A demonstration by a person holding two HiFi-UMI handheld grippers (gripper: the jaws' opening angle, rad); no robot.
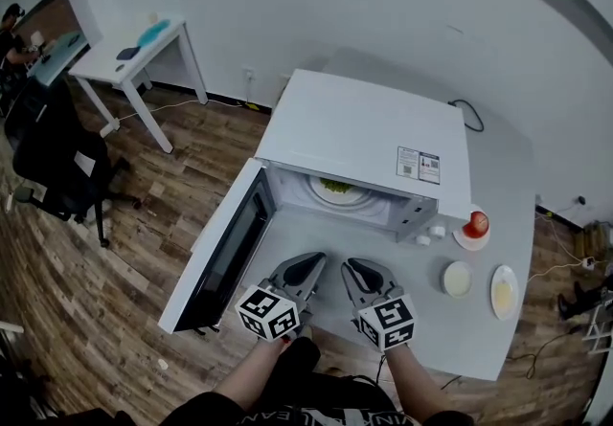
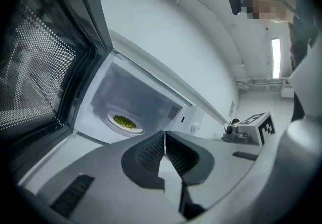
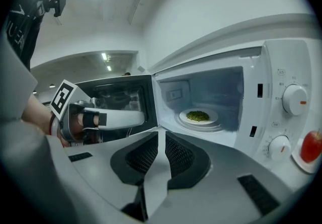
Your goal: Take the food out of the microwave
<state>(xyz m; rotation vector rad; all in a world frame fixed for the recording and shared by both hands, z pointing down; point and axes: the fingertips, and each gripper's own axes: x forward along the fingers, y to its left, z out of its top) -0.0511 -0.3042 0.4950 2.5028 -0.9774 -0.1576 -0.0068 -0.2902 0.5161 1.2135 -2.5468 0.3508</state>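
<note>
The left gripper and right gripper, low centre, both have jaws closed on nothing before the open microwave; the plate of green food sits inside.

Grey table carrying a microwave and three dishes
The microwave stands door-open towards the left; to its right sit a saucer, a small bowl and a plate.
</note>
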